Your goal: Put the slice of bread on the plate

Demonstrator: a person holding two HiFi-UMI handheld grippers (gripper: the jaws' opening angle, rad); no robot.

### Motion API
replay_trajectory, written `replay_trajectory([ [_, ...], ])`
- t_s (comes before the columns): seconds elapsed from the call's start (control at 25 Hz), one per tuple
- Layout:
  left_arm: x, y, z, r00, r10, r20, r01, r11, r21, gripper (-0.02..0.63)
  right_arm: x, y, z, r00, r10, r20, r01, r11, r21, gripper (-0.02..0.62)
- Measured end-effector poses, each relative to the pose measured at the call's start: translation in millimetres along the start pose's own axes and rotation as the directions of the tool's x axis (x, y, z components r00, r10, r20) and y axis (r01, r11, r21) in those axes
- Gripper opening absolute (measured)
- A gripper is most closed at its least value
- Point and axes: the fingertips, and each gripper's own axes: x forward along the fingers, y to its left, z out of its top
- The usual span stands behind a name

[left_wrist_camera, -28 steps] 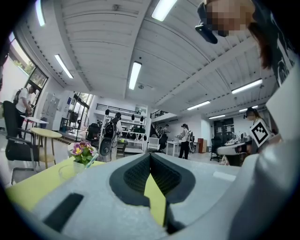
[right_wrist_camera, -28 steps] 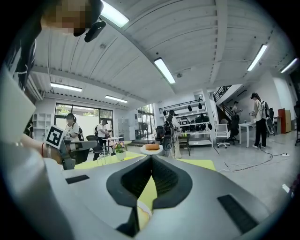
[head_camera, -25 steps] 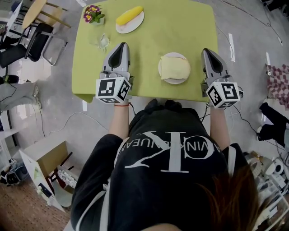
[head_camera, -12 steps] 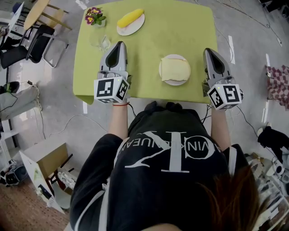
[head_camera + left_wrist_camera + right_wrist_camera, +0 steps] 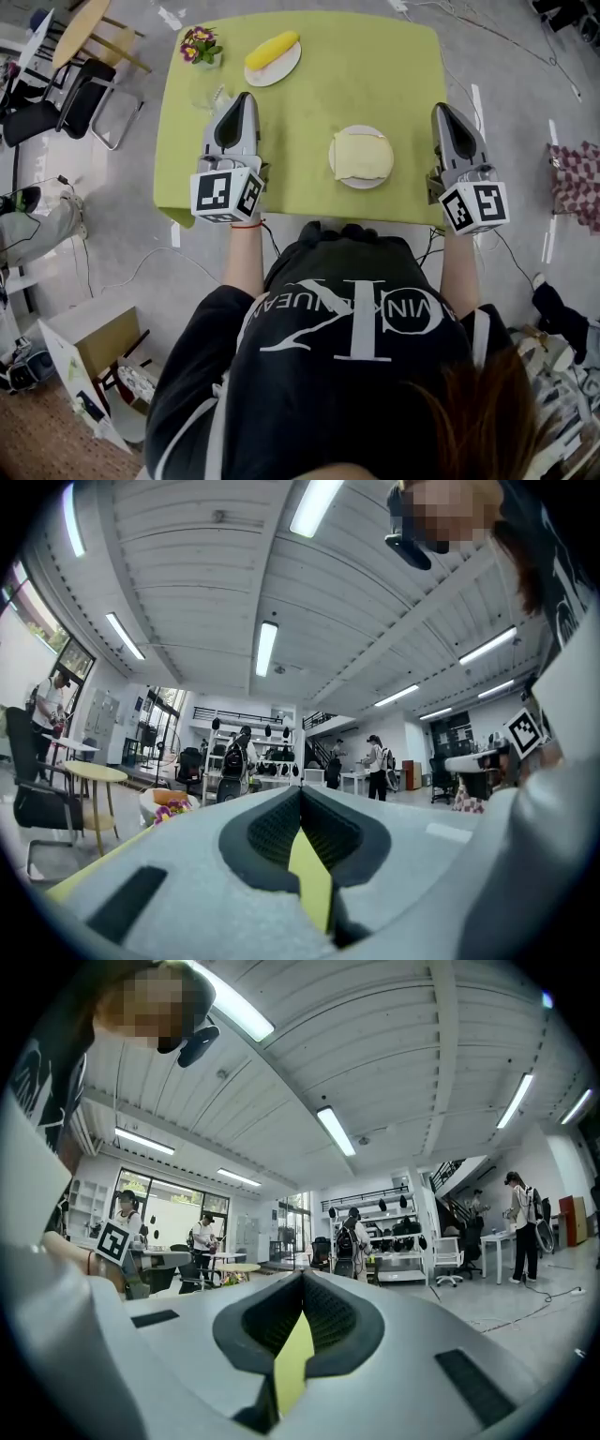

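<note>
— On the white plate [image 5: 362, 185] near the counter's [image 5: 375, 66] front edge, the slice of bread [image 5: 361, 155] is lying flat, well inside the rim. So which step is in hand?

— None that needs a grip, by my reading. The left gripper [image 5: 246, 96] is hovering over the counter well to the left of the plate. The right gripper [image 5: 441, 107] is hanging at the counter's right edge, and neither is touching the bread.

— And the jaws?

— Both pairs are pressing together on nothing. Each gripper view is showing closed pads pointing level across the room, with only a sliver of green counter below.

— What is the next move calling for?

— Very little, I judge. The placing is looking finished, so the person is probably needing only to keep both grippers clear of the plate, and of the corn [image 5: 272, 49] and flowers [image 5: 197, 42] sitting at the far left corner.
</note>
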Motion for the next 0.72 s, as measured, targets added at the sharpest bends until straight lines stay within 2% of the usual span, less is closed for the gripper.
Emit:
replay_trajectory([
  [0.72,-7.4,0.7,-6.8,1.000,0.010,-0.016,-0.010,1.000,-0.008,0.008,-1.9,-2.3,-3.2,1.000,-0.025,0.001,0.025,0.999,0.027,0.000],
])
